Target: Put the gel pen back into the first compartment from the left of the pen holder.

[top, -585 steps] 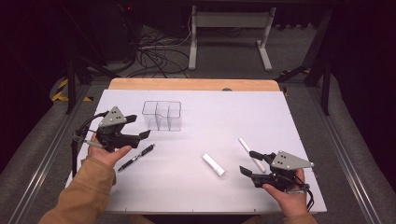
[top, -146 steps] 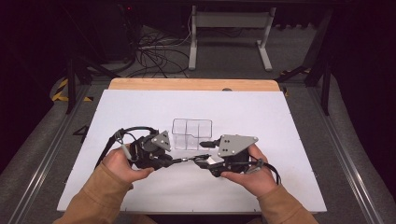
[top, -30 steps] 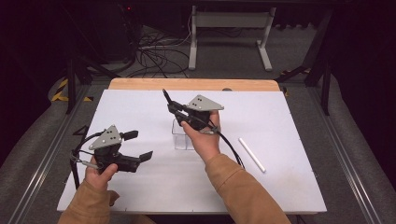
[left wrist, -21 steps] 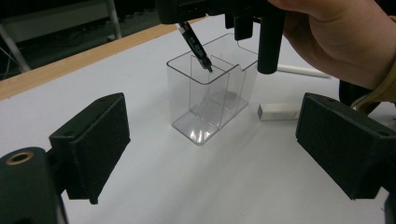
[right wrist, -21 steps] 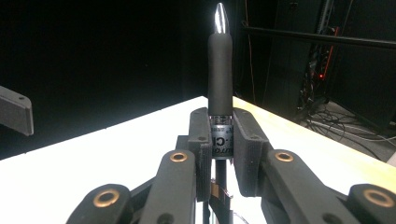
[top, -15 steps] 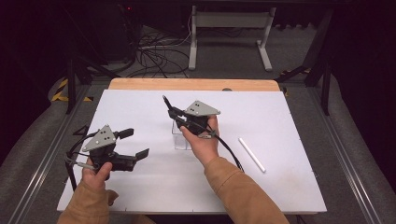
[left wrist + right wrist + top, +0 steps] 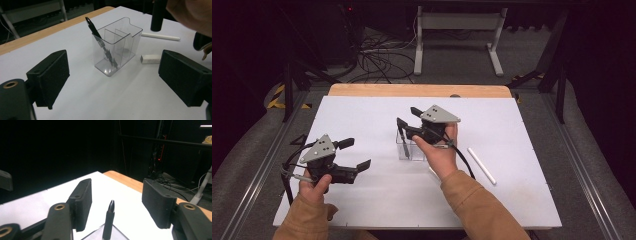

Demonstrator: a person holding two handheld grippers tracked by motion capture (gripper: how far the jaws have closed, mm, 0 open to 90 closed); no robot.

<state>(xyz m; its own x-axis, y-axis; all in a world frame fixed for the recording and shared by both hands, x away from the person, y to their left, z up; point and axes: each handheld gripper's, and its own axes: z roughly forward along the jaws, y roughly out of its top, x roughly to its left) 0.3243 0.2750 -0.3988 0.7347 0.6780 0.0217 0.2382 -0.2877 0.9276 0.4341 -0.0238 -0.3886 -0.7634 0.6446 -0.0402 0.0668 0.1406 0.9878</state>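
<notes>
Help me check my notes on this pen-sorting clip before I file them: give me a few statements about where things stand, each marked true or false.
1. The black pen stands tilted in an end compartment of the clear organizer. True.
2. The right gripper is clamped on the pen. False: its jaws have just opened and stand apart on either side of the pen's top.
3. The left gripper holds a white eraser. False: its jaws are open and empty; the eraser lies on the table beside the organizer.
4. A white stick lies on the table to the right of the organizer in the high view. True.
</notes>
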